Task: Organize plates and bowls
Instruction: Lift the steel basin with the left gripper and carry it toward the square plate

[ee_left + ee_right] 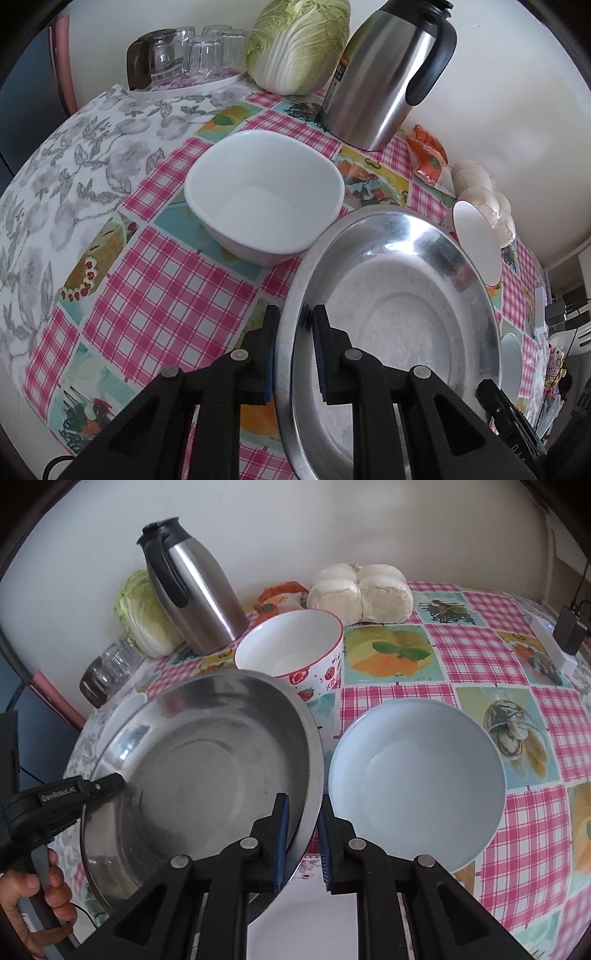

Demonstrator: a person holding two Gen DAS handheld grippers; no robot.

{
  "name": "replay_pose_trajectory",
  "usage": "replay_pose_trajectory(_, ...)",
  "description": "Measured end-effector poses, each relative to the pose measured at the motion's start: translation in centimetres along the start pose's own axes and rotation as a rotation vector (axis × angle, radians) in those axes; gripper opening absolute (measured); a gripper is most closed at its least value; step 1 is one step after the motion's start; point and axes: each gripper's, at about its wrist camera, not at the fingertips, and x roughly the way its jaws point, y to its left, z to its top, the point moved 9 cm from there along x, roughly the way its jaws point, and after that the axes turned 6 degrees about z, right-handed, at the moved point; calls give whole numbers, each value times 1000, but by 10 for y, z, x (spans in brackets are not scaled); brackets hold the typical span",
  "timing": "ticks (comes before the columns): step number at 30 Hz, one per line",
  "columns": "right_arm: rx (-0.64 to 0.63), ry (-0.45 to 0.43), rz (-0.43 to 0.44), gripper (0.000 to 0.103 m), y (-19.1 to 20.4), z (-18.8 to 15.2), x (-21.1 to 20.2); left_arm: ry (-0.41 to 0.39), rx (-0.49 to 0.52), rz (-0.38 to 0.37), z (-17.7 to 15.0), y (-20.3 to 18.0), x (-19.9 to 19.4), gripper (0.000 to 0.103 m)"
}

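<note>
A large steel basin [399, 317] is held between both grippers, tilted above the table; it also shows in the right wrist view [199, 753]. My left gripper [295, 325] is shut on its left rim. My right gripper [304, 812] is shut on its right rim. A white square bowl [264, 195] sits on the table beyond the left gripper. A pale blue bowl [417, 775] lies right of the basin. A strawberry-print bowl [295, 650] stands behind it and also shows in the left wrist view [476, 243].
A steel thermos jug [195, 590] and a cabbage [299, 44] stand at the wall. A tray of upturned glasses [188, 55] sits at the back left. Bagged white buns [360, 590] and an orange packet [426, 153] lie near the wall. A white charger box [552, 642] sits at the table's right edge.
</note>
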Motion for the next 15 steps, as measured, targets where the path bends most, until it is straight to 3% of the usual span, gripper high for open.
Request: replay_pose_trajectory(15,-3,-14,-37,16,-5,10,9,19,37,14,0,-8,13,21)
